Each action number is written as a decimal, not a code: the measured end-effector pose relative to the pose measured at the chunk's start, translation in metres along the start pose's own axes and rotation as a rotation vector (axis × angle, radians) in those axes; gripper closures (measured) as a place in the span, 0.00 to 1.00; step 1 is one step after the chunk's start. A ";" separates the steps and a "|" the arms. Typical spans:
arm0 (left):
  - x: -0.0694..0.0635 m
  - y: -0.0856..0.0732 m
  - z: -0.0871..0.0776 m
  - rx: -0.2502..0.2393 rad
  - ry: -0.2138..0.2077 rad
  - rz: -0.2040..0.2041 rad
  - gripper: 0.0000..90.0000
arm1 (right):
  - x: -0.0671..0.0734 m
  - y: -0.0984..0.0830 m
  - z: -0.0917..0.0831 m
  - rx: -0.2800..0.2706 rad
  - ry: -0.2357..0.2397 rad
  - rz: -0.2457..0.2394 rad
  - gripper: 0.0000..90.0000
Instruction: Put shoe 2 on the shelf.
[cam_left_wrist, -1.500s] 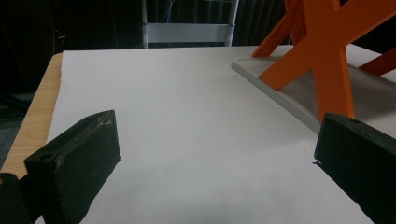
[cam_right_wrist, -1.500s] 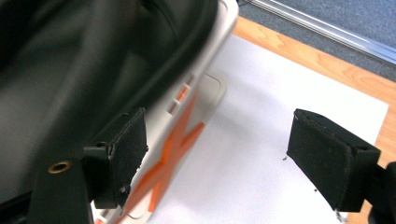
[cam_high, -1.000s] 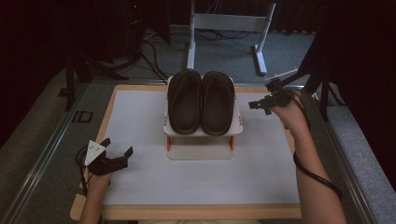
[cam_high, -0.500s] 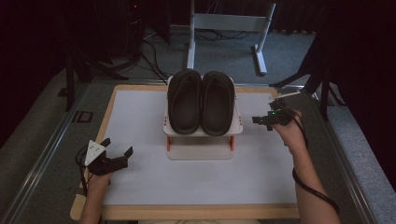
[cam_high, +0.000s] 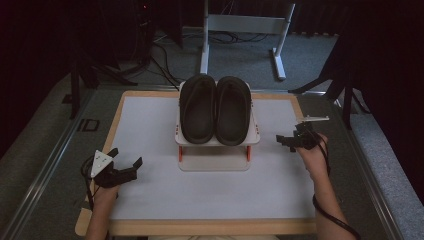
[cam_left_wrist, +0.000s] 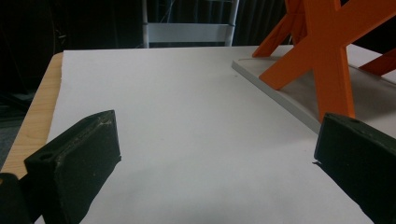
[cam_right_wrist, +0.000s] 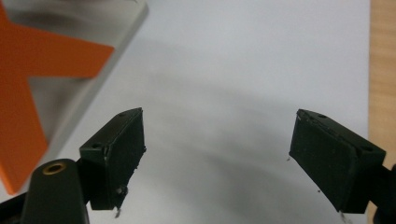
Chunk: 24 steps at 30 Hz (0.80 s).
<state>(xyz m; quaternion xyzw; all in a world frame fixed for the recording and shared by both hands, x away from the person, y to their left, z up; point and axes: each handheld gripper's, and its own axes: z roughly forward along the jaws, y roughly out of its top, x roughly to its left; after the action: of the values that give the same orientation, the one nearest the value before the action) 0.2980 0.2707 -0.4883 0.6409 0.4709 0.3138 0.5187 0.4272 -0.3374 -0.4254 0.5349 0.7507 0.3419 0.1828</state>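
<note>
Near the desk's front left corner, the left gripper (cam_high: 125, 165) rests with jaws spread wide and empty. At the middle of the back edge, a pair of dark slippers (cam_high: 216, 108) sits side by side on a small white rack (cam_high: 216, 141) with orange legs. The right gripper (cam_high: 289, 142), jaws apart and empty, has drawn back from the back right corner toward the rack's right side, probably lining up to grasp a slipper.

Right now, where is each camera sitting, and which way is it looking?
High view: above the near table edge, looking forward and down at the slippers on the rack; both forearms show.
Left gripper view: on the left gripper, looking along its open jaws over the white mat.
Right gripper view: on the right gripper, looking down at the mat past open jaws.
Both gripper views share the rack's orange legs.
</note>
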 end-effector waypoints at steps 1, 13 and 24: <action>0.000 0.000 0.000 -0.001 0.000 0.000 0.00 | -0.001 -0.002 0.000 0.003 -0.002 0.007 0.19; 0.000 0.000 0.000 0.001 0.000 -0.002 0.00 | -0.014 -0.034 -0.006 -0.042 -0.054 0.075 0.18; 0.000 0.000 0.000 0.001 0.001 -0.002 0.00 | -0.016 -0.060 -0.013 -0.093 -0.179 0.114 0.13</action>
<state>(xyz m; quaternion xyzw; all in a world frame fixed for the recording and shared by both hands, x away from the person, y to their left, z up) 0.2981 0.2707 -0.4882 0.6405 0.4718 0.3134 0.5186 0.3836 -0.3684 -0.4606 0.5961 0.6830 0.3371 0.2540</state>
